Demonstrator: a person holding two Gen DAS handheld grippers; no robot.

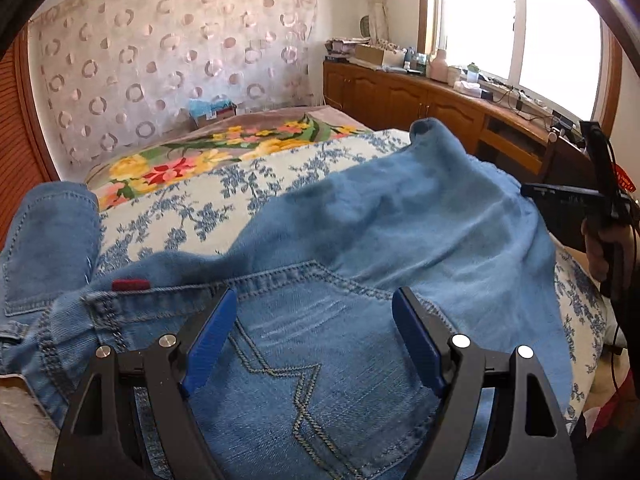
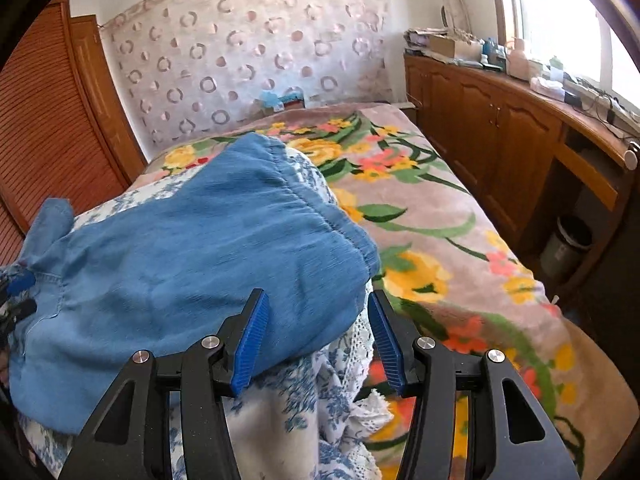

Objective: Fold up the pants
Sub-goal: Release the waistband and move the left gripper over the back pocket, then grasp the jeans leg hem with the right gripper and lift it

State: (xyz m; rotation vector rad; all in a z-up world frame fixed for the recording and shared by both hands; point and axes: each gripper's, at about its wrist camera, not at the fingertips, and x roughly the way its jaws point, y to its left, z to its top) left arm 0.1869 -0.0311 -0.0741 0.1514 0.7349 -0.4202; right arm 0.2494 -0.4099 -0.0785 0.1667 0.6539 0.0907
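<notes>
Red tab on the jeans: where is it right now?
Left wrist view, lower left: the red tab sits on the jeans at the back pocket's top edge, left of the left hand-held gripper.

Pants [image 1: 360, 216] light blue denim, paler inside, zigzag stitching on back pocket, small red tag [image 1: 129, 285] at seam. Sheet [image 1: 224, 184] white with blue floral print. Blanket [image 2: 440, 216] pinkish-tan, big yellow, red flowers, green leaves. Headboard cover [image 1: 160, 60] pale pink with ring pattern. Claw pads [image 1: 208, 336] blue, frames black. Cabinets [image 2: 500, 128] brown wood.
</notes>
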